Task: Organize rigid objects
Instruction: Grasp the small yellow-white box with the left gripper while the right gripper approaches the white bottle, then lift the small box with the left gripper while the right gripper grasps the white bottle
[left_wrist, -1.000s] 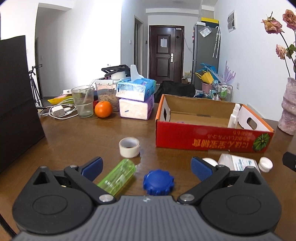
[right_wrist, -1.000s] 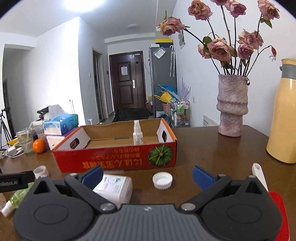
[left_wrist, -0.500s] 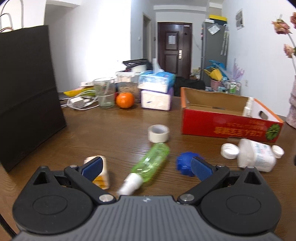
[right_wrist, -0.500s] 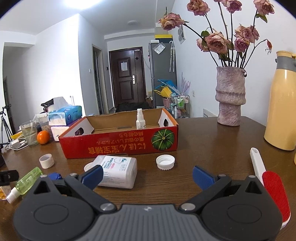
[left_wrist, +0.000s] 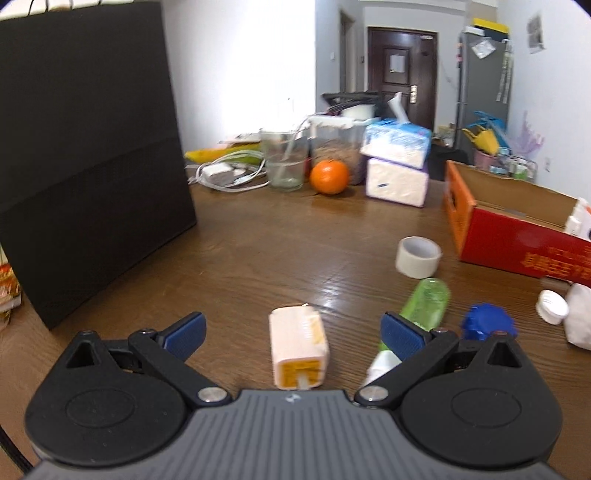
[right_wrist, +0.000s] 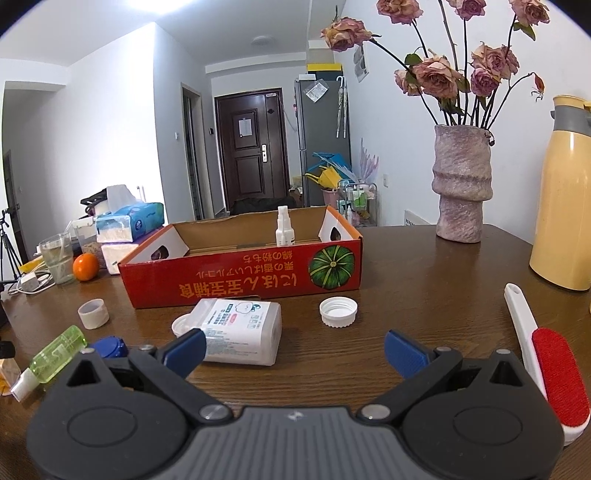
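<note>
My left gripper (left_wrist: 293, 334) is open, and a small pale carton (left_wrist: 298, 345) lies on the table between its fingers. Right of it lie a green spray bottle (left_wrist: 424, 304), a blue cap (left_wrist: 487, 322) and a tape roll (left_wrist: 417, 256). My right gripper (right_wrist: 294, 349) is open and holds nothing. Just beyond its left finger a white rectangular bottle (right_wrist: 240, 330) lies on its side, with a white lid (right_wrist: 338, 311) further right. The red cardboard box (right_wrist: 243, 280) stands behind them with a white spray bottle (right_wrist: 284, 227) upright inside.
A black paper bag (left_wrist: 85, 155) stands at the left. A glass (left_wrist: 282, 158), an orange (left_wrist: 328, 176) and tissue packs (left_wrist: 397, 162) crowd the far side. A vase (right_wrist: 461, 184), a yellow thermos (right_wrist: 563, 218) and a red lint brush (right_wrist: 554, 365) occupy the right.
The left gripper swung left and pulled back, so the carton now lies between its fingers instead of the green bottle and blue cap. The right gripper drew back slightly.
</note>
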